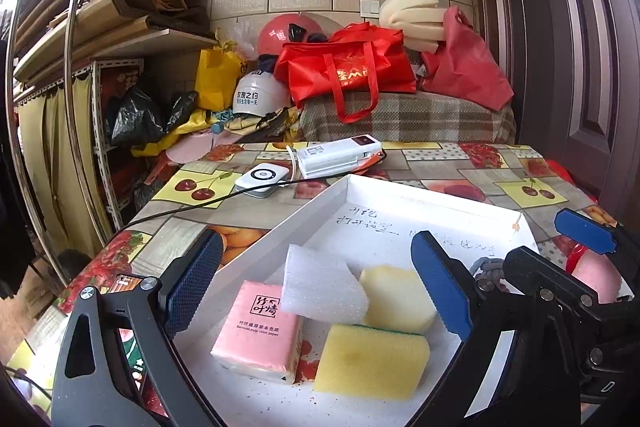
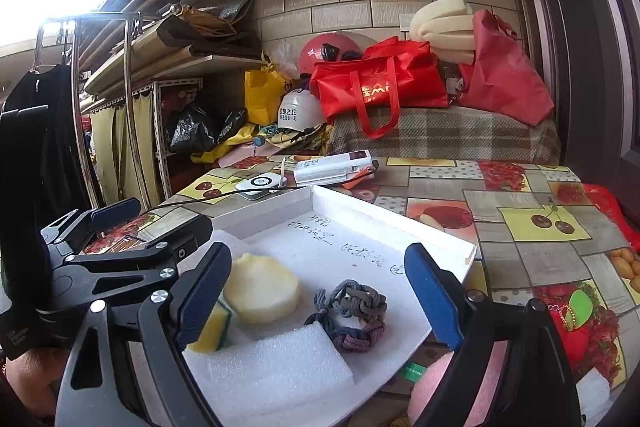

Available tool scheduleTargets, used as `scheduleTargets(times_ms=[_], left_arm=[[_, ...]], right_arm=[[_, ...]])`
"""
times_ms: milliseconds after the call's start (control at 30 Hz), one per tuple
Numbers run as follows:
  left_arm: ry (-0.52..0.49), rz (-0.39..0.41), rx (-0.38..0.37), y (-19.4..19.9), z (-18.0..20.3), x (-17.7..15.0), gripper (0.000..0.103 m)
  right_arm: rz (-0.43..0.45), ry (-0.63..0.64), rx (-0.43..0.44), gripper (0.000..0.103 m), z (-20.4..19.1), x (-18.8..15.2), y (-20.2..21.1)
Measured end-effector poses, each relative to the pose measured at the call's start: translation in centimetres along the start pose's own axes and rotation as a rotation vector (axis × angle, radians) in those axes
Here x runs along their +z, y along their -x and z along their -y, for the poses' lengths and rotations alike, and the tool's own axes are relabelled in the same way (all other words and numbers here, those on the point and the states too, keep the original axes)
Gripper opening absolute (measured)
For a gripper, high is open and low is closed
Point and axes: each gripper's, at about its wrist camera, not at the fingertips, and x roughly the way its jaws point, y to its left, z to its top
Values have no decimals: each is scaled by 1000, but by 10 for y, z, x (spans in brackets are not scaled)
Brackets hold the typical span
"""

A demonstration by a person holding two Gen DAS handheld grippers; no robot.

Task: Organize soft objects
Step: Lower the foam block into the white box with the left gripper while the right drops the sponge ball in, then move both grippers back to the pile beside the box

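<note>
Both tongs are hanging wide and empty over a white tray of soft things.

The left gripper is standing wide open with nothing pressed between its pads, over a pink tissue pack, a white foam block, a pale round sponge and a yellow scouring sponge, all lying inside the tray on the fruit-print tablecloth. The right gripper is gaping too, empty, above a knotted cord bundle that is touching the foam block. Everything here is looking light and squashy; a gentle pinch across the flat sides should be holding, while the cord is likely flopping unless taken around its thick middle. A pink ball is waiting just outside the tray.
</note>
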Motion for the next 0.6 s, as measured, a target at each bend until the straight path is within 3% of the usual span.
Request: scheduleTargets(times_ms=[600], left_arm=[[1, 10, -8, 4, -1, 1, 96]], right_arm=[[7, 4, 2, 90, 2, -2, 5]])
